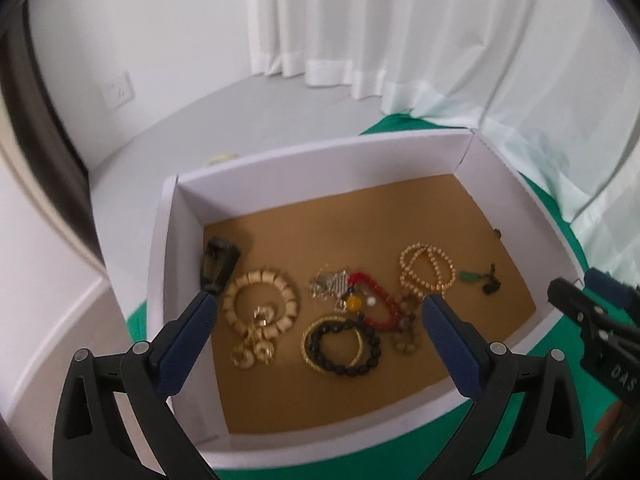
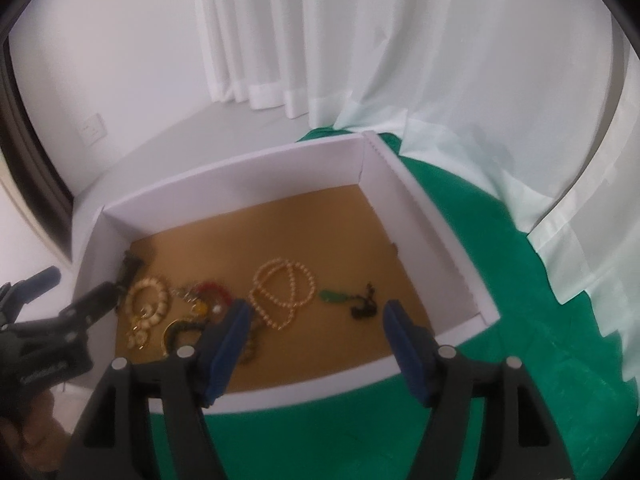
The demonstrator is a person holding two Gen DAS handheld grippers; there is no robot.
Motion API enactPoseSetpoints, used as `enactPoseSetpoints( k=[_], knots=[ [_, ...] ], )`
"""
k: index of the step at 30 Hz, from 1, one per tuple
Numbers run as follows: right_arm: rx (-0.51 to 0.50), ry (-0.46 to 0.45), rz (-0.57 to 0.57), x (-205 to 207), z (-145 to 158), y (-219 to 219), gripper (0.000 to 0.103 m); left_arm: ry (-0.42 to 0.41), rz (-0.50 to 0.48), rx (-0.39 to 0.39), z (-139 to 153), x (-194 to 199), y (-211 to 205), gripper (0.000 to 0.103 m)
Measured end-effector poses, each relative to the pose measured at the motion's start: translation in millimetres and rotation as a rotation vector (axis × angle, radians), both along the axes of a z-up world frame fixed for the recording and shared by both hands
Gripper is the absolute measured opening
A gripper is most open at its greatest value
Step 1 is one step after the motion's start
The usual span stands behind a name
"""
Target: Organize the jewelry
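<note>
A white box (image 1: 320, 168) with a brown floor holds the jewelry. Inside lie a cream bracelet (image 1: 260, 300), gold earrings (image 1: 256, 346), a silver chain (image 1: 328, 284), a red bead bracelet (image 1: 380, 306), a black bead bracelet (image 1: 340, 346), a pearl strand (image 1: 426, 270) and a green pendant (image 1: 474, 278). My left gripper (image 1: 320, 302) hangs open above the middle pieces, holding nothing. In the right wrist view my right gripper (image 2: 317, 308) is open and empty over the box's near part, with the pearl strand (image 2: 282, 292) and green pendant (image 2: 334, 296) just beyond.
A black clip-like piece (image 1: 218, 264) lies by the box's left wall. The box sits on a green cloth (image 2: 500, 280) over a round table. White curtains (image 2: 360, 40) hang behind, and a wall socket (image 1: 118, 90) is at far left.
</note>
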State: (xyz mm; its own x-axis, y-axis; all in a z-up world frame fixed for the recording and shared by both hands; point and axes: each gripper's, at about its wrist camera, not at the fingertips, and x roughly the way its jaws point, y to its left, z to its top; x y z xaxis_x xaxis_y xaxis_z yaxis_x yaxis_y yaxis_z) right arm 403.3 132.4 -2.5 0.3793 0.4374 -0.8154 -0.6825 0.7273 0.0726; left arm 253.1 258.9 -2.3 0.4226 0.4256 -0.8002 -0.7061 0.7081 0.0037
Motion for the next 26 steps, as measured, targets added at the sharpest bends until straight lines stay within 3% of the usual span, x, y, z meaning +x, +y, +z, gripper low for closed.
enactPoseSetpoints(
  k=[26],
  knots=[
    [-0.027, -0.005, 0.03, -17, -10, 9, 0.07, 0.03, 0.025, -0.008, -4, -3, -2, 0.101]
  ],
)
